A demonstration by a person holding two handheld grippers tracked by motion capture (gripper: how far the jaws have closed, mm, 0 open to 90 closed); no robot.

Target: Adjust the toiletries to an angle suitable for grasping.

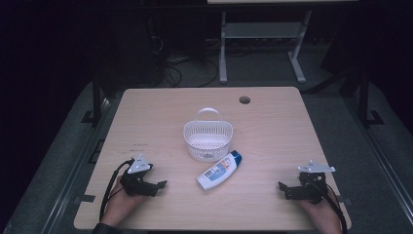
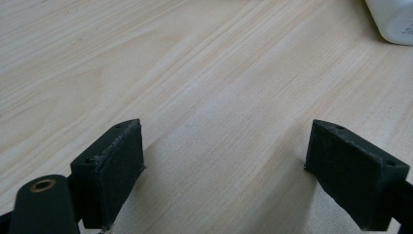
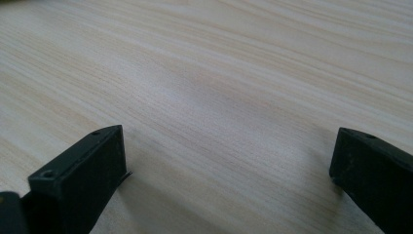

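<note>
Your left gripper (image 1: 155, 185) and right gripper (image 1: 287, 189): jaws wide open, empty, flanking bottle (image 1: 219, 170). Bottle lies touching basket (image 1: 208, 139) on surface (image 1: 146, 117).

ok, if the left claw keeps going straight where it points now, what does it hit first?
Probably the white bottle lying on the table. The left claw, open and empty, points toward the bottle's lower end; in the left gripper view that end sits off to the upper right, so it may only graze it.
</note>
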